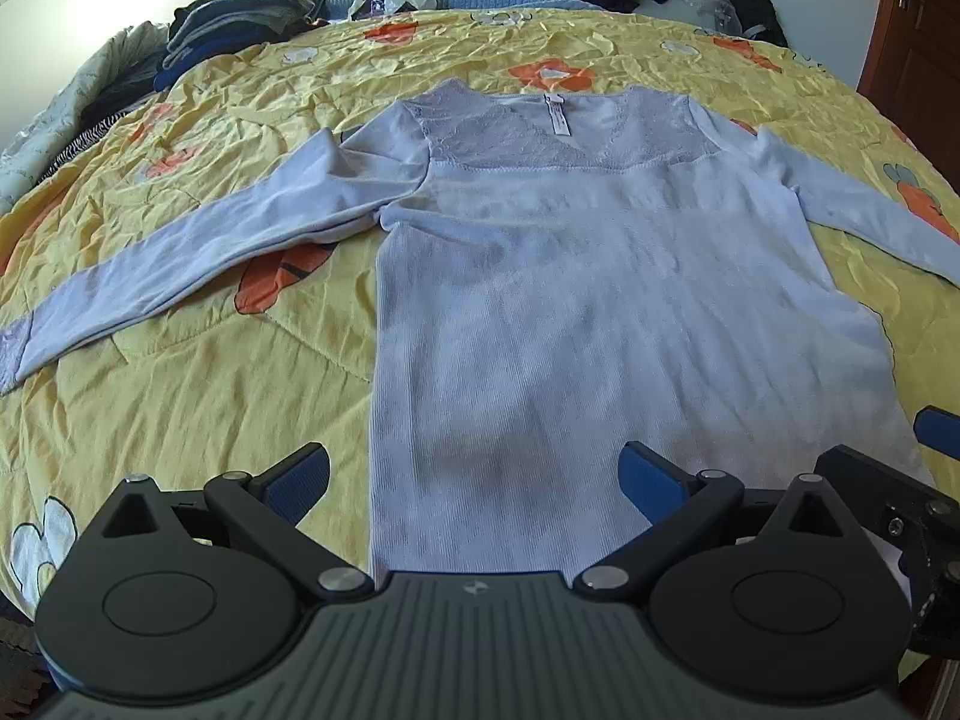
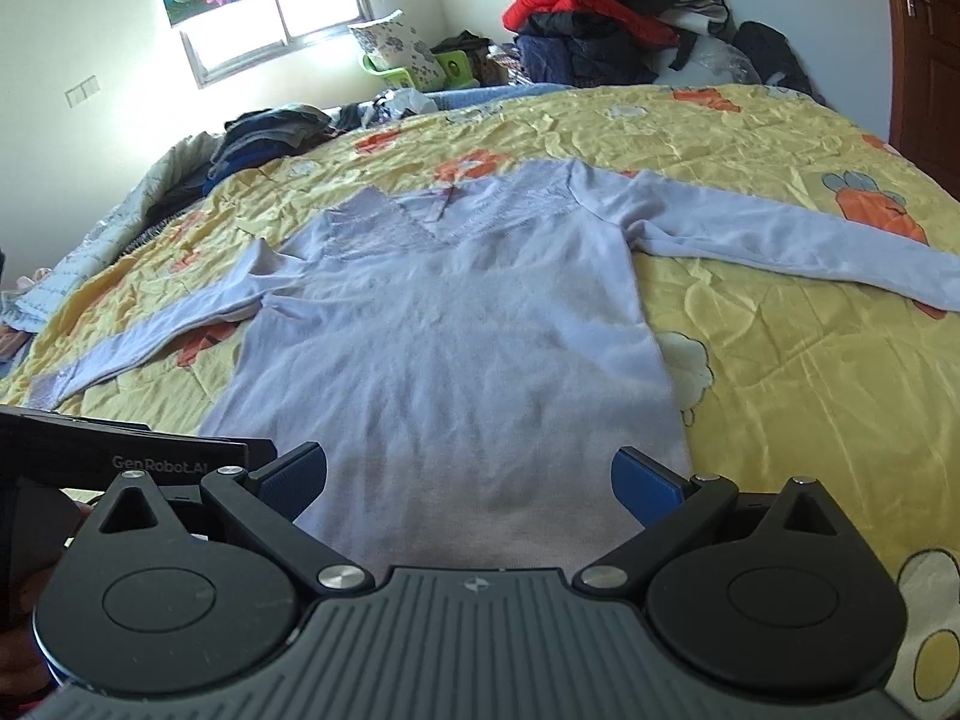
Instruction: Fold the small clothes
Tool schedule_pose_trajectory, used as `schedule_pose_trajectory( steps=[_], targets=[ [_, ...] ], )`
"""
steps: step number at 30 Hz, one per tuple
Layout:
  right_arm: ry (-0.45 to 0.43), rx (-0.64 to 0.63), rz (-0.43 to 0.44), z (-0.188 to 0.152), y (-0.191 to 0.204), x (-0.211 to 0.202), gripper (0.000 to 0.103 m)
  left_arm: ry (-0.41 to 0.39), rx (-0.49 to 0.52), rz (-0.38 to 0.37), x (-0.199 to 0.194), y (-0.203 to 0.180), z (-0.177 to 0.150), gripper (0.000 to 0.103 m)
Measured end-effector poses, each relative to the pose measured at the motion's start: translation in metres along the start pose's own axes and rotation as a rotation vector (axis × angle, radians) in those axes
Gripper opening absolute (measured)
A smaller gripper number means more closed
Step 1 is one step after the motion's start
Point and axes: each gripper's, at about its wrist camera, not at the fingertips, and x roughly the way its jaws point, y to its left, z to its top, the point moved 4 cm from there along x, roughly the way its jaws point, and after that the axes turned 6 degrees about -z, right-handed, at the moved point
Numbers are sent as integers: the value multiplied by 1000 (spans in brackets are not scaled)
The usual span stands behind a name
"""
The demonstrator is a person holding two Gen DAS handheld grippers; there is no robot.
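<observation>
A pale lavender long-sleeved top [image 1: 570, 276] [image 2: 444, 336] lies flat on the bed, lace yoke and neck label at the far end, hem nearest me. Its sleeves spread out to both sides, the left sleeve [image 1: 180, 264] angled toward me, the right sleeve [image 2: 798, 246] stretching right. My left gripper [image 1: 474, 480] hovers open over the hem's left part, blue pads wide apart, nothing between them. My right gripper [image 2: 468, 480] is open too, above the hem's right part. The right gripper's body [image 1: 888, 498] shows at the left wrist view's right edge.
A yellow quilt [image 1: 198, 408] [image 2: 792, 384] with orange and white flowers covers the bed. Dark folded clothes [image 1: 228, 18] [image 2: 270, 132] sit at the far left, a big clothes pile [image 2: 606, 18] beyond the bed, a wooden door [image 2: 924, 48] at the right.
</observation>
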Motion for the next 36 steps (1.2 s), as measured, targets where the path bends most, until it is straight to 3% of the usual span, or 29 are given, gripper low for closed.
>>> schedule_pose_trajectory(
  steps=[6,12,19,26,28,32,36],
  targets=[
    [-44,-3,-7,6,-5,1,102,-25,27,0,1,-3,10,103],
    [-95,129,-16,20,-48,5,102,-72,52,-8,-3,-13,30,103],
    [-170,304,-126,26,-134,5,102,-71,41,-23,0,-19,31,103],
    [-259,654,-262,11,-254,14,102,-43,25,-15,5,-14,26,103],
    [-308,725,-261,7,-275,14,96,-40,24,-14,5,-15,25,103],
    [-372,774,-288,9,-302,24,93,-35,36,-15,6,-17,24,103],
    [-431,852,-333,17,-332,38,76,-36,53,-4,6,-18,23,103]
  ],
)
